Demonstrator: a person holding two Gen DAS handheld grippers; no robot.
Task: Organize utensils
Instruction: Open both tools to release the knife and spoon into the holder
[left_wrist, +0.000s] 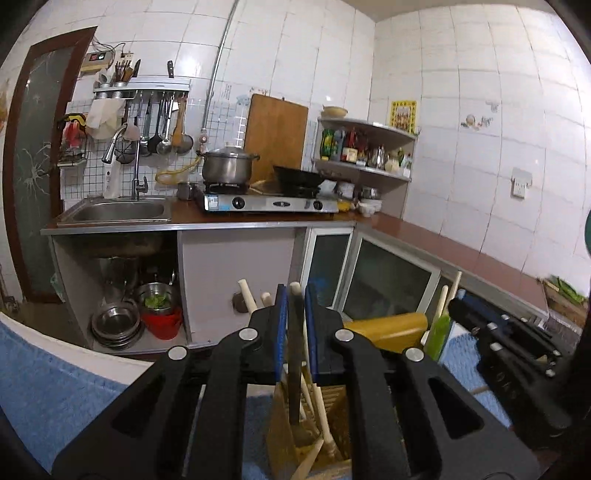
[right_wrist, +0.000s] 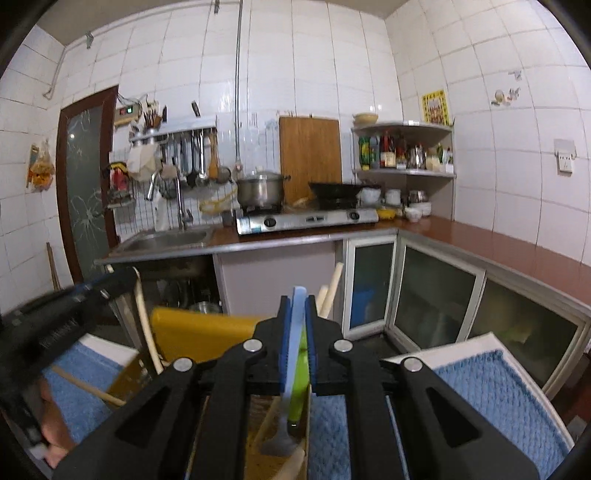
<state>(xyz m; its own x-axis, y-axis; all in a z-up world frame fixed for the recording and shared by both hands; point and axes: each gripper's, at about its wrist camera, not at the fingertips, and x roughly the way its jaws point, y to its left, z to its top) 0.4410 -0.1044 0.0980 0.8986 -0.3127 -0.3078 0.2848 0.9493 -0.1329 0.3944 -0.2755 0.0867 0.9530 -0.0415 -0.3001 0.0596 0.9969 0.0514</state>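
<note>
While we hold a gripper in each hand, both point a little downward at a wooden utensil holder (left_wrist: 325, 439) that stands on a blue towel (left_wrist: 66, 384) right below us. Our left gripper (left_wrist: 295, 295) is squeezed tight on a dark, flat utensil (left_wrist: 295, 354), and its lower end dips down into the holder, among pale wooden handles (left_wrist: 323, 417). Our right gripper (right_wrist: 298, 299) is squeezed tight too, on a light blue utensil (right_wrist: 292, 354) with a green piece (right_wrist: 300, 384) beside it. The grey lower end of that one hangs just over the holder's front part. Just behind the holder sits a yellow block (right_wrist: 199, 332), and more wooden sticks (right_wrist: 330, 291) poke up near it. In the right view we see our left gripper off to the side, blurry, with a bit of our hand (right_wrist: 55, 432) under it. Farther away are the sink (left_wrist: 118, 212), a stove (left_wrist: 269, 201) with a pot (left_wrist: 227, 166), and a brown cutting board (left_wrist: 275, 136) against the white wall.
</note>
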